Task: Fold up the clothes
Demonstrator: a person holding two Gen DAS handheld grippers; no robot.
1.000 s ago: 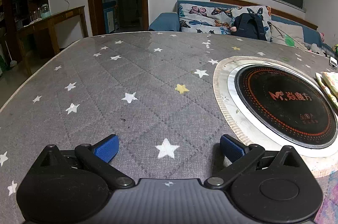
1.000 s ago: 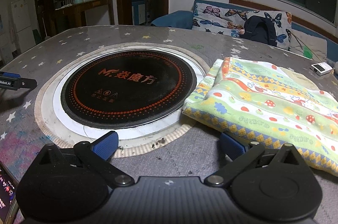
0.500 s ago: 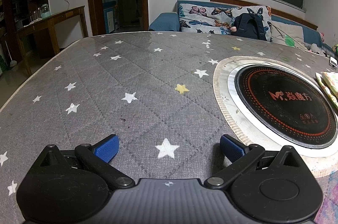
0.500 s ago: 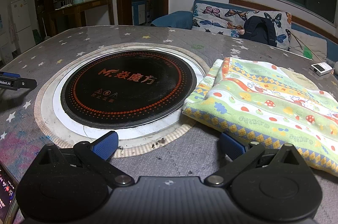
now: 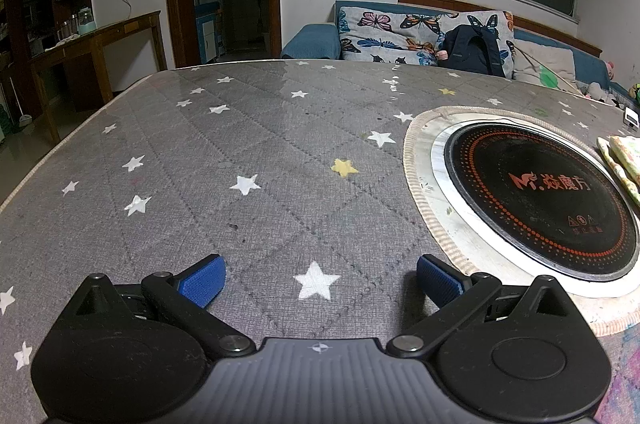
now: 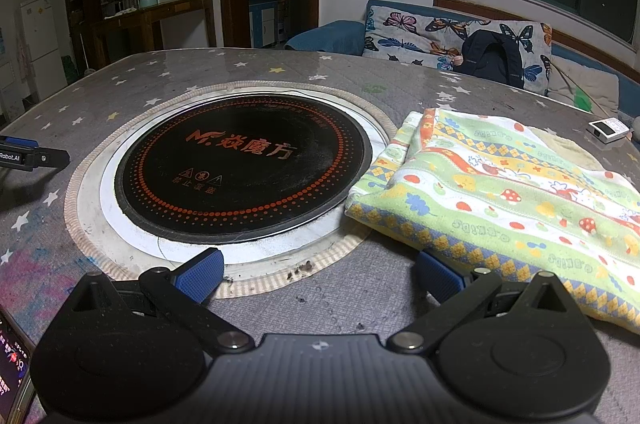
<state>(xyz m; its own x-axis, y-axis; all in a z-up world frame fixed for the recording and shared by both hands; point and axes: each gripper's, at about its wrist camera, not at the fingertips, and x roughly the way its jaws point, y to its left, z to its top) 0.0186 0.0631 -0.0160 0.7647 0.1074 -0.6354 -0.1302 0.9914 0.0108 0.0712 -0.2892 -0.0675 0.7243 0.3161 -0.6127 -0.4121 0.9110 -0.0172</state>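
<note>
A folded green and yellow patterned cloth [image 6: 500, 196] lies flat on the grey star-print table cover, right of the black round cooktop [image 6: 244, 164]. Its near edge lies just beyond the right finger of my right gripper [image 6: 320, 274], which stands open and holds nothing. In the left wrist view only a corner of the cloth [image 5: 624, 160] shows at the far right edge. My left gripper [image 5: 320, 280] is open and empty, low over bare table cover left of the cooktop [image 5: 536, 200]. The left gripper's finger [image 6: 32, 154] also shows at the left edge of the right wrist view.
A small white device [image 6: 606, 130] lies on the table behind the cloth. A phone [image 6: 12, 380] lies at the bottom left corner. Beyond the table stand a sofa with butterfly cushions and a dark backpack [image 6: 492, 58], and a wooden side table [image 5: 100, 40].
</note>
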